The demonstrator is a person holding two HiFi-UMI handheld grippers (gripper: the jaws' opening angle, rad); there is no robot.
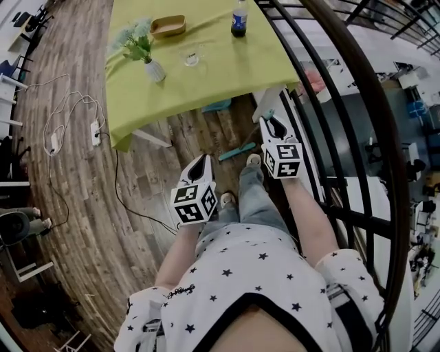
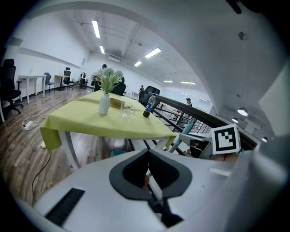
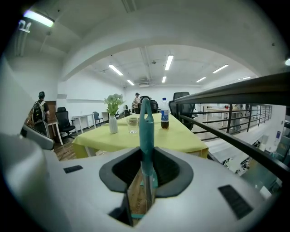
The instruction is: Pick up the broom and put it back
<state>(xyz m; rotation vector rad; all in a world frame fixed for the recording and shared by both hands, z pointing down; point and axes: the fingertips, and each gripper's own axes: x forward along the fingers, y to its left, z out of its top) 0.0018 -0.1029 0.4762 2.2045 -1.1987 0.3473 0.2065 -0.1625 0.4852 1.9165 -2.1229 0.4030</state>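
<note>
Nearest you, your right hand-held gripper [image 1: 269, 122] is closed on the teal broom handle [image 3: 146, 131]. The handle stands upright between the pads and its tip, with the hanging hole, pokes out past them. That grip near the top end looks chosen to leave the hole clear, which would suit slipping it onto a hook or peg. At about 9 o'clock of it, your left hand-held gripper [image 2: 148, 170] has its jaws drawn together with nothing in them. It seems to be simply riding along out of the broom's way. Between the two, low on the wooden floor [image 1: 75, 192], lies a teal strip [image 1: 237, 151]. I cannot tell whether it is the broom's lower part. The black railing [image 1: 357, 89] runs close along your 3 o'clock side, so there is little room to swing that way. At 12 o'clock stands the table [image 1: 227, 69] under a green cloth. It carries a vase of flowers [image 1: 155, 70], a glass [image 1: 192, 58], a bottle [image 1: 238, 19] and a shallow tray [image 1: 168, 26], and they are well apart from one another. At 10 o'clock a power strip [image 1: 95, 132] and its cables trail over the floor. No hook or stand for the broom shows yet.
</note>
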